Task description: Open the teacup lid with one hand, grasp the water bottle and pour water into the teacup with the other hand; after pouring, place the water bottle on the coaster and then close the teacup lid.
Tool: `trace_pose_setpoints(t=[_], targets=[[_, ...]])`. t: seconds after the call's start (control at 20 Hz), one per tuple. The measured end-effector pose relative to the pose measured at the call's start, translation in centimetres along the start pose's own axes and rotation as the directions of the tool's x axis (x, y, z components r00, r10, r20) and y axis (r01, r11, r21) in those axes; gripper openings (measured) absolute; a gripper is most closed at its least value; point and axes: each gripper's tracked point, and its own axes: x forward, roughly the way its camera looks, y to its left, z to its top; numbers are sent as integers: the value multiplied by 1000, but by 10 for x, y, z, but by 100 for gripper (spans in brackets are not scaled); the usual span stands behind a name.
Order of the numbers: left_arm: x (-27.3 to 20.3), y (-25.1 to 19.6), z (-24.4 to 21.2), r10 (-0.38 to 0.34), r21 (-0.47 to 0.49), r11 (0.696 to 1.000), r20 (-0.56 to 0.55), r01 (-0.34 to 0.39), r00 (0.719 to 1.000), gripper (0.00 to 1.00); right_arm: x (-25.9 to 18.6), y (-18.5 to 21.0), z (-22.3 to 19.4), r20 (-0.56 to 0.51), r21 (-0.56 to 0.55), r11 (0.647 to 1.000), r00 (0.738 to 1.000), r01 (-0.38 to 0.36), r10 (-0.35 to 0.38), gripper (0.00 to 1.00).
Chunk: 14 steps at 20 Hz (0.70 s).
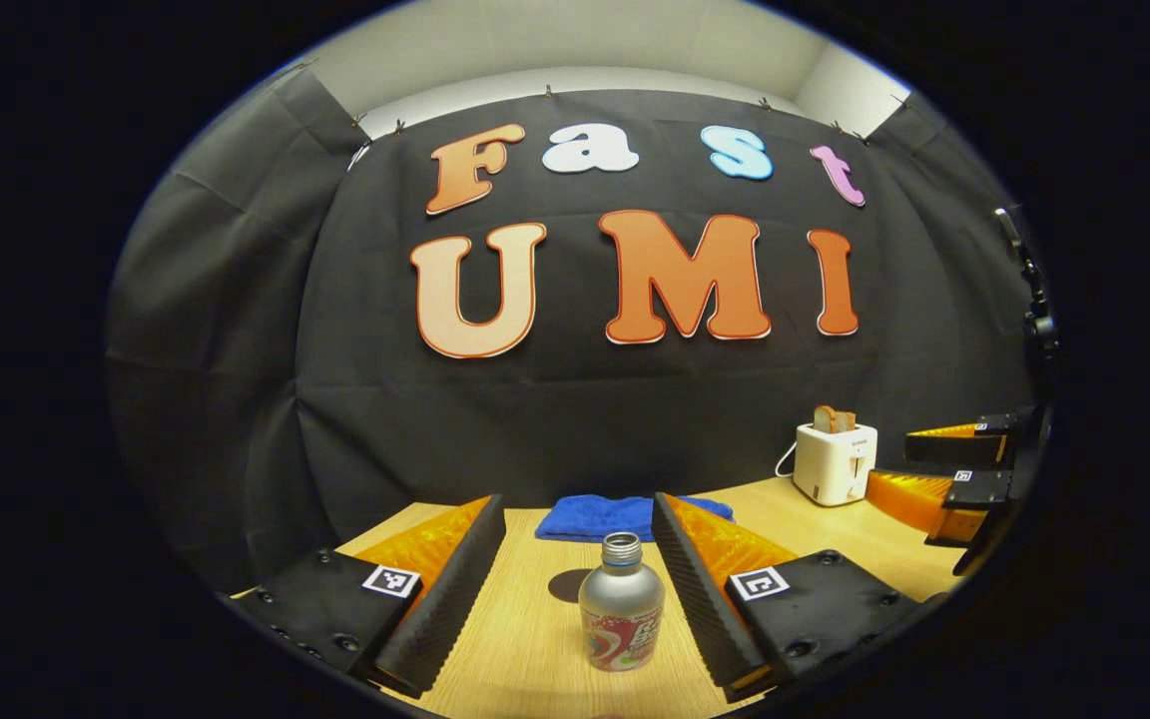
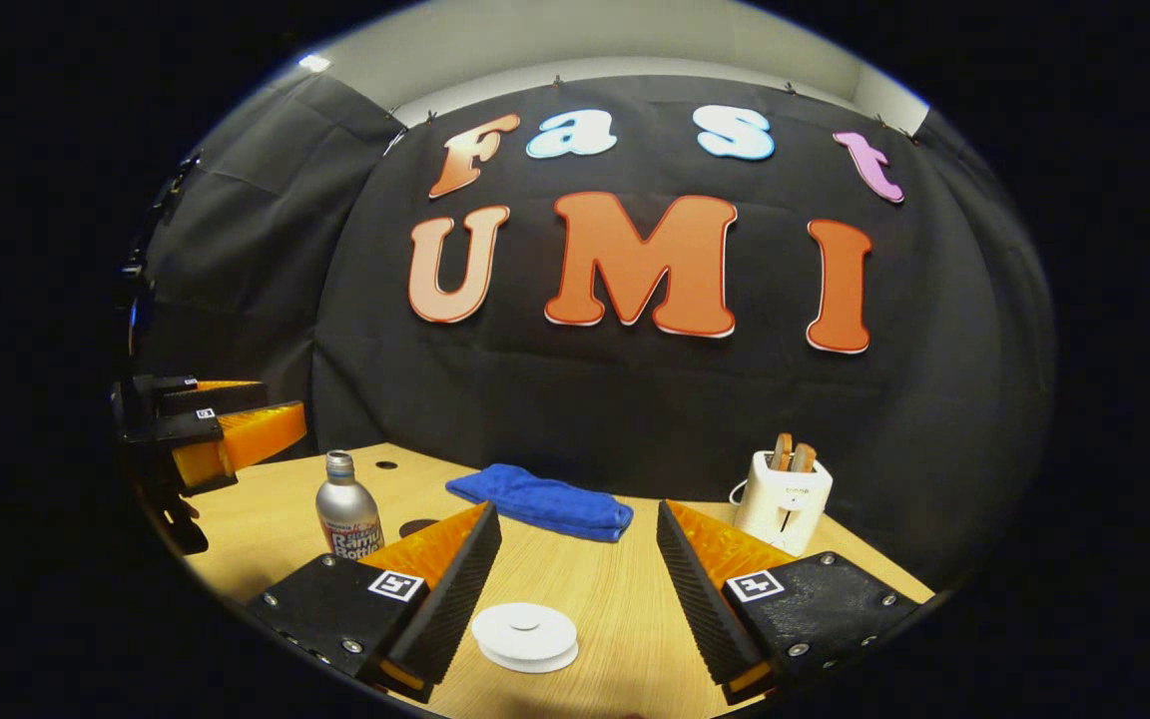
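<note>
Wooden table (image 2: 615, 589) and what rests on it

In the right gripper view: white teacup lid (image 2: 524, 635) at 6 o'clock, water bottle (image 2: 347, 519) upright at 9, a dark round coaster (image 2: 418, 525) just beside it, folded blue towel (image 2: 540, 501) near centre, white toaster (image 2: 785, 502) at 3.

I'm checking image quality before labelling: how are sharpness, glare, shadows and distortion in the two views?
Left gripper view: water bottle sharp, soft sheen on its metal, a dark shadow patch behind it; fisheye bends the table edge. Right gripper view: teacup lid crisp with slight glare; toaster and blue cloth clear; a bright ceiling spot at upper left.
</note>
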Motion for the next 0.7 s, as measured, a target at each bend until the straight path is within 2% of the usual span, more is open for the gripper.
trace_pose_setpoints(t=[0.15,0.5,0.7], targets=[[-2,5,0,11,5,1000,6,-11,1000,97,11,5,-29,-79,-25,1000,997,-2,0,94],[-3,13,-14,27,3,1000,-20,-27,999,97,28,27,-91,-236,-8,998,970,-67,63,94],[-3,16,-22,35,2,999,-37,-35,999,97,31,33,-107,-273,-17,996,959,-84,76,74]])
